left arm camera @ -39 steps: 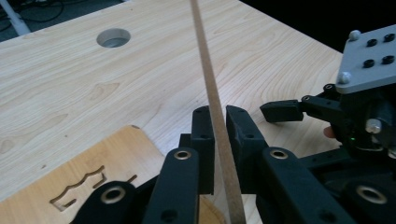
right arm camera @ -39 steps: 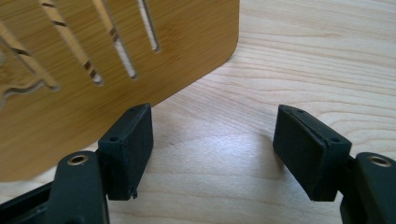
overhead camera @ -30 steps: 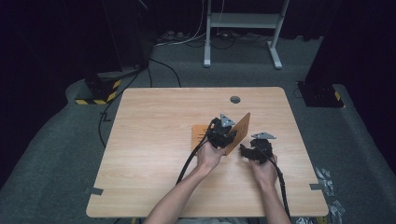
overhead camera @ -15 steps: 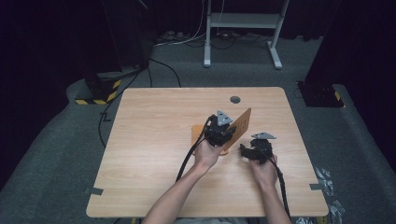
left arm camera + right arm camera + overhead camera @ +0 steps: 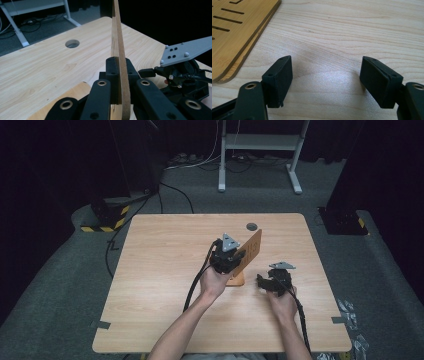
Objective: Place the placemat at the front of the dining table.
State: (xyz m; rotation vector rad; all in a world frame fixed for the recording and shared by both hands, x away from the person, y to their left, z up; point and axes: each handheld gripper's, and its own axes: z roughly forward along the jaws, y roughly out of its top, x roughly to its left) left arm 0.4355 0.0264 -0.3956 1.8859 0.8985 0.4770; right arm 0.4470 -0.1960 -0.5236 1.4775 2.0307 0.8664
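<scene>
Wooden table [image 5: 165,270]: left hand-held gripper [image 5: 235,261] clamps thin board [image 5: 251,249] on edge, long axis tilted up; right hand-held gripper [image 5: 265,283] open.

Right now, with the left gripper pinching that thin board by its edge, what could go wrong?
1. The left gripper clamps the thin wooden board near one edge only; tilted up as it is, it might pivot or slip.
2. The right gripper stands open beside the slotted boards on the table, so nothing backs up the lift.
3. Both grippers sit close together; a swing could knock them.

Black gripper [image 5: 117,75] jaws, brass-ringed screw holes
</scene>
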